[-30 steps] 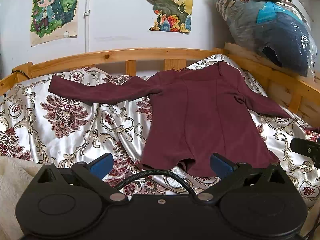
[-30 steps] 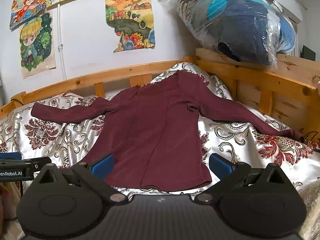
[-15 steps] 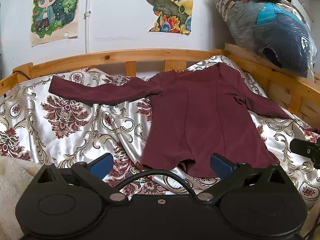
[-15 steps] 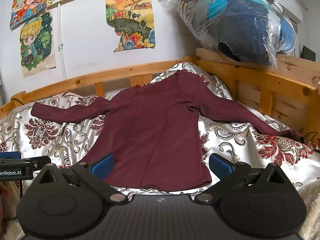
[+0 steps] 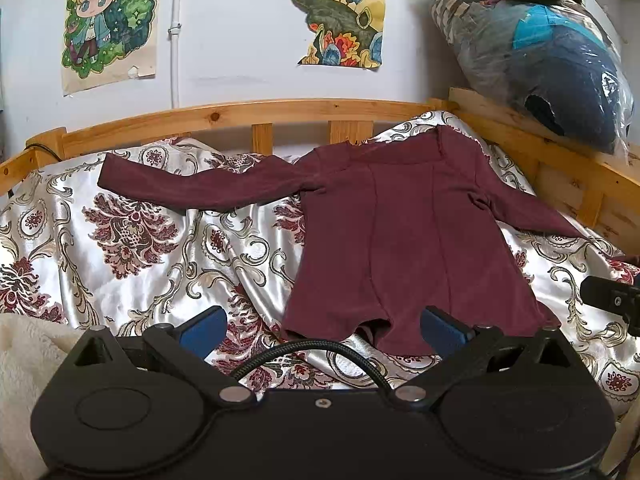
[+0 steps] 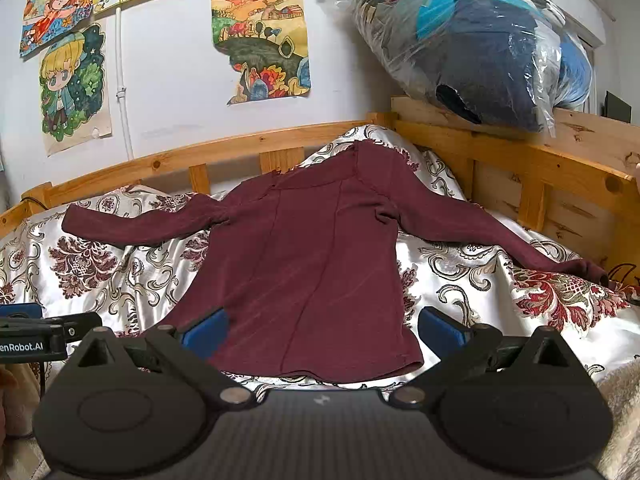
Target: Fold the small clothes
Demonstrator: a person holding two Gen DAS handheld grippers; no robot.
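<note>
While both grippers hang back at the near edge of the bed, nothing is pinched in either one.

Left wrist view, left gripper (image 5: 322,326): jaws spread wide, blue pads empty, held above the bedspread.
Left wrist view, maroon top (image 5: 404,240): spread flat, neckline away from the jaws; its hem lies just ahead of them, mostly toward the right-hand pad, whose tip overlaps the hem in the picture. Whether pad and cloth touch I cannot tell.
Left wrist view, left sleeve (image 5: 200,186): stretched out far ahead and to the left of the jaws.
Left wrist view, bedspread (image 5: 120,248): floral satin, bare ahead of the left-hand pad.
Left wrist view, other gripper: a black part of the right gripper (image 5: 612,300) shows off to the right of the jaws.

Right wrist view, right gripper (image 6: 322,330): jaws spread wide, holding nothing.
Right wrist view, maroon top (image 6: 304,264): centred straight ahead; the hem fills most of the gap between the pads, with the left-hand pad over its corner in the picture.
Right wrist view, right sleeve (image 6: 500,240): runs away ahead and to the right, cuff near the wooden bed rail (image 6: 520,160).
Right wrist view, other gripper: the left gripper (image 6: 36,336) sits off to the left, level with the jaws.
</note>
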